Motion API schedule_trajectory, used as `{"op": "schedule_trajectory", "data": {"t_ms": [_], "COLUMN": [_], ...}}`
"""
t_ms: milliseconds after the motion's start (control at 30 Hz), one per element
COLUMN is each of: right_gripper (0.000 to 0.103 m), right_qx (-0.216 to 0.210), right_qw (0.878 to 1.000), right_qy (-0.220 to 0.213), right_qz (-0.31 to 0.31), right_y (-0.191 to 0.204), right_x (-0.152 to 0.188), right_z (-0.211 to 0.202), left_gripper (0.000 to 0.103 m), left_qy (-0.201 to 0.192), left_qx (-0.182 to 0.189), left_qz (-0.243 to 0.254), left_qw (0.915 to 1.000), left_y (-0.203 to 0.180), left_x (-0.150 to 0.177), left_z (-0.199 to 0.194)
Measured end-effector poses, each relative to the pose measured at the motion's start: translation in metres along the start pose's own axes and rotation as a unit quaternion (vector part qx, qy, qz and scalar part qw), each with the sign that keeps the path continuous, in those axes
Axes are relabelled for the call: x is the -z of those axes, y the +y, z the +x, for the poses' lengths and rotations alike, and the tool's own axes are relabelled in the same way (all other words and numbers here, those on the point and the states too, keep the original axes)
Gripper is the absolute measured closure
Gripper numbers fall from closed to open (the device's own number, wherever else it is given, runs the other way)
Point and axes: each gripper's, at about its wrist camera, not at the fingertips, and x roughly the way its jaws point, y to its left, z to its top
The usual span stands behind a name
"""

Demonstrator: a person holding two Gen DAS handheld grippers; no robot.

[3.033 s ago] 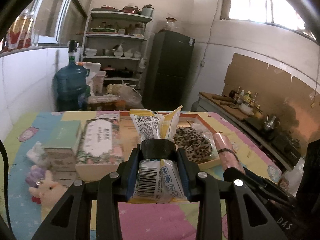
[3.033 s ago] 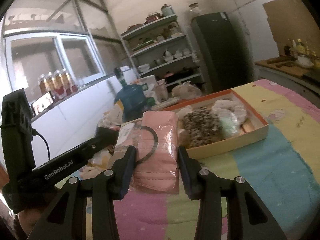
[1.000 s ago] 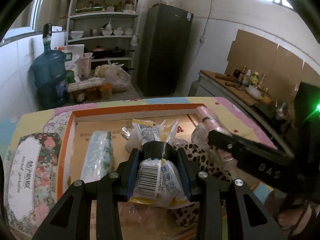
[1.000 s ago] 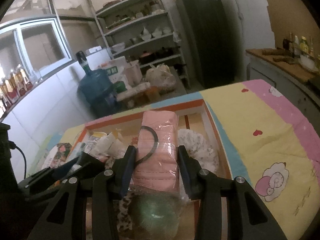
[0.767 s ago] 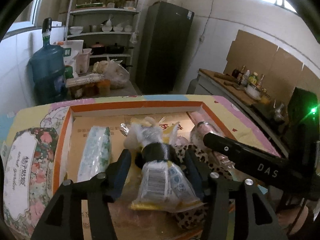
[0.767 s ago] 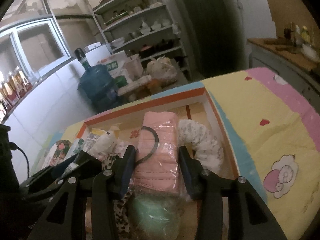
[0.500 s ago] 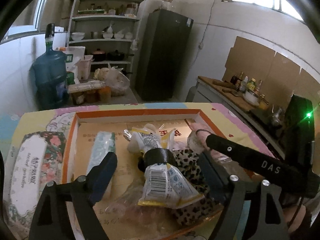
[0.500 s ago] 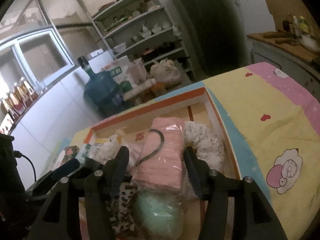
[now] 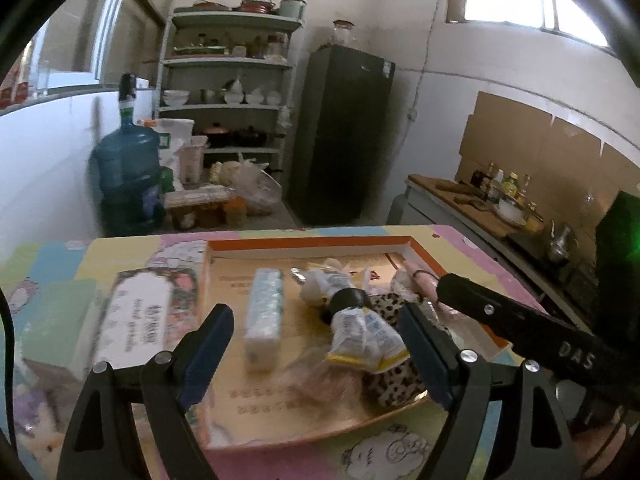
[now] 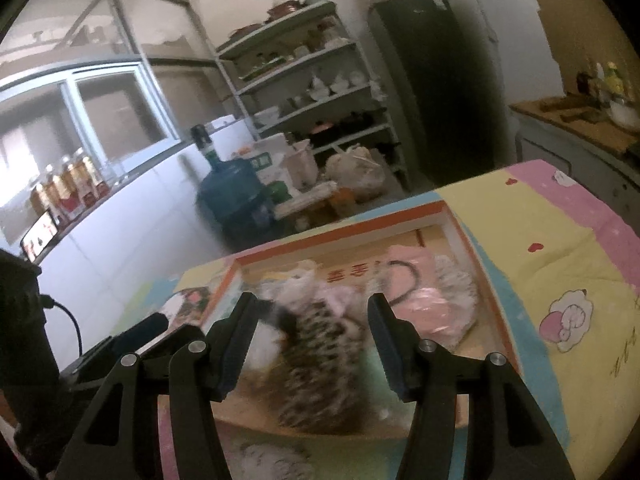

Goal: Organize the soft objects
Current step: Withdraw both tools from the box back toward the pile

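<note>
I am looking along the left tool (image 9: 316,344), whose jaws have just been opening and are now standing wide apart with nothing clamped. The white-and-yellow snack packet (image 9: 362,332) is lying in the orange-rimmed tray (image 9: 304,243) ahead of and between the jaws, nearer the right-hand one and touching neither; its long axis is running away from me and slightly leftward, barcoded end toward the tool, twisted neck at the far end, with a black band around its middle. It is resting partly on a leopard-print pouch (image 9: 390,376). To its left a pale blue-green tissue pack (image 9: 264,312) is lying lengthwise, also pointing away from me. From the right tool (image 10: 310,334), the jaws are likewise parted and gripping nothing, having just opened further. The pink wrapped roll (image 10: 420,284) with a black loop over it is sitting in the tray's far right part, just beyond the right-hand jaw, its long axis pointing away from me; blur is hiding its finer detail. The tray is standing on the bench (image 10: 552,240), under a cartoon-print cloth.
</note>
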Motion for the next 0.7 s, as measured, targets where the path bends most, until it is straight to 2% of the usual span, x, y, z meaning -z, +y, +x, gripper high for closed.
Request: {"op": "schedule_trajectory", "data": {"t_ms": [433,700], "right_gripper": [0.044,0.044], "right_qx": [-0.014,-0.038], "right_qw": [0.998,0.995], "right_qy": [-0.027,-0.028], "right_qz": [-0.061,-0.092], "right_y": [0.084,0.135], "right_x": [0.020,0.044], "right_z": [-0.033,-0.046], "left_gripper": [0.019,0.019], "left_qy": [-0.048,-0.066], "left_qx": [-0.061,-0.097], "left_qz": [-0.015,-0.039], "left_qw": [0.9968,0.9924], "left_y": [0.051,0.095], "left_x": [0.012,0.034], "left_z": [-0.080,-0.124]}}
